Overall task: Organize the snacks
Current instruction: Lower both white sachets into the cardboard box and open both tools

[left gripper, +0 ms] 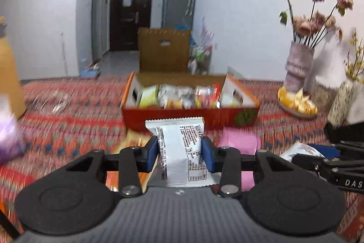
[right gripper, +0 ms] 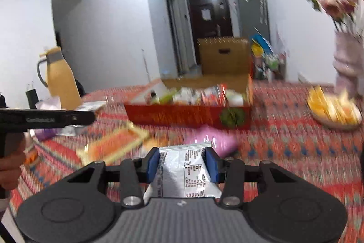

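Left claw (left gripper: 179,153) pinches a white snack packet (left gripper: 182,152); right claw (right gripper: 181,164) pinches a silver snack packet (right gripper: 184,172). Both packets held above the patterned table (left gripper: 68,120), near side of the red snack box (left gripper: 188,116).

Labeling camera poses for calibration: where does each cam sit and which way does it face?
Left wrist: on the left gripper, facing the red snack box; its own fingers pinch a white packet, right gripper at the edge.
Right wrist: on the right gripper, same heading; fingers pinch a silver packet, left gripper body and hand visible.
Shared: box, patterned cloth, doorway.
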The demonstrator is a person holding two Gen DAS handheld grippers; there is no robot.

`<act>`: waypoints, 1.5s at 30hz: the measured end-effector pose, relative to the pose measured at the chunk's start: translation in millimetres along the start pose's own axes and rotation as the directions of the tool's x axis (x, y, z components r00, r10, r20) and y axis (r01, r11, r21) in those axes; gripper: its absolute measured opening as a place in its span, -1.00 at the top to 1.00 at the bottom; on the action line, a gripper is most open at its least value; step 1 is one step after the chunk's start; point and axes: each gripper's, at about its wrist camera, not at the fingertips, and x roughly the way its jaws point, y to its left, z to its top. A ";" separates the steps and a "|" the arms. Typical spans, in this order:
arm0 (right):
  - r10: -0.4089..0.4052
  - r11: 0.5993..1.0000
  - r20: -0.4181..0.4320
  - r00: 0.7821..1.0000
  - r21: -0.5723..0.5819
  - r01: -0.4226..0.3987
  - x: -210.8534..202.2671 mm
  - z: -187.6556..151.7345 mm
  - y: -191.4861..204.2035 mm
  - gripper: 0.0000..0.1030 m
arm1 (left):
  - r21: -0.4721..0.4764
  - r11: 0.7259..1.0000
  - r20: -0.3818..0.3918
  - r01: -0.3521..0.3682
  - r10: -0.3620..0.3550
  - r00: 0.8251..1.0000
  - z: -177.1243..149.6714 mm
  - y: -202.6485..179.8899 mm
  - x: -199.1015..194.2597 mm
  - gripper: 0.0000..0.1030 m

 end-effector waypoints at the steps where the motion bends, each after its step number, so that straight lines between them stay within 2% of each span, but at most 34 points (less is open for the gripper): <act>1: 0.011 1.000 0.013 1.000 -0.013 -0.011 7.3 11.7 -1.2 0.16 | -0.006 1.000 0.008 0.005 -0.005 1.000 10.7 3.3 9.6 0.20; 6: 0.066 0.997 0.049 0.997 -0.039 -0.064 67.1 71.5 -8.9 0.16 | -0.034 0.999 0.029 0.033 -0.032 0.999 53.8 21.3 66.2 0.20; 9: 0.109 0.993 0.034 0.993 0.029 -0.110 122.7 96.4 -18.9 0.16 | -0.050 0.999 0.014 0.017 -0.016 1.000 71.7 33.1 113.0 0.20; 11: 0.106 0.990 0.018 0.994 0.086 -0.107 160.9 106.2 -24.8 0.16 | -0.074 0.997 -0.003 0.012 -0.012 1.000 79.4 43.9 141.6 0.20; 15: 0.090 0.977 -0.032 0.995 0.197 -0.082 235.2 110.1 -36.1 0.16 | -0.118 0.993 -0.042 -0.017 0.012 0.999 82.9 62.9 192.7 0.20; 18: 0.036 0.980 -0.093 0.995 0.200 -0.017 279.0 103.8 -37.0 0.16 | -0.165 0.986 -0.099 -0.025 0.009 0.995 77.1 75.8 225.6 0.20; 22: 0.032 0.981 -0.171 0.985 0.195 0.002 308.4 90.2 -36.9 0.16 | -0.114 0.993 -0.142 -0.022 0.006 0.990 65.7 73.5 243.1 0.20; 25: 0.008 0.987 -0.220 0.976 0.158 0.028 315.9 78.9 -29.0 0.07 | -0.083 0.997 -0.168 -0.003 -0.012 0.986 59.3 70.3 248.2 0.19; 26: -0.019 0.989 -0.220 0.975 0.138 0.050 316.8 77.8 -28.8 0.04 | -0.073 0.997 -0.170 -0.001 -0.011 0.985 58.2 70.5 249.6 0.11; 28: -0.053 0.991 -0.225 0.973 0.109 0.079 312.6 77.2 -27.9 0.04 | -0.047 0.999 -0.165 -0.009 0.001 0.986 56.0 66.8 249.3 -0.09; 29: -0.057 0.990 -0.220 0.974 0.113 0.083 307.3 77.7 -29.6 0.04 | -0.057 0.998 -0.169 -0.022 0.012 0.986 56.1 67.6 249.8 -0.37; 30: -0.049 0.989 -0.215 0.975 0.126 0.078 303.9 78.5 -32.2 0.02 | -0.075 0.997 -0.174 -0.031 0.018 0.985 56.0 70.2 251.0 -0.52; 32: -0.020 0.988 -0.200 0.980 0.147 0.050 295.8 80.7 -35.1 -0.08 | -0.098 0.995 -0.167 -0.005 -0.011 0.986 58.3 74.9 248.7 -0.53; 35: -0.034 0.991 -0.175 0.984 0.122 0.056 286.8 86.9 -30.4 -0.16 | -0.087 0.996 -0.139 -0.009 -0.003 0.990 63.9 75.8 239.1 -0.53; 37: -0.064 0.992 -0.142 0.988 0.102 0.079 276.4 94.7 -24.5 -0.28 | -0.085 0.996 -0.109 -0.017 0.008 0.994 72.4 74.1 225.3 -0.53; 41: -0.062 0.994 -0.017 0.998 0.089 0.063 229.5 116.4 -18.2 -0.56 | -0.082 0.996 -0.017 -0.034 0.033 0.999 88.7 73.9 188.9 -0.66; 45: -0.081 0.996 0.034 0.996 0.043 0.079 177.9 126.5 -13.1 -0.60 | -0.053 0.998 0.022 -0.020 0.022 1.000 93.8 68.3 144.6 -0.73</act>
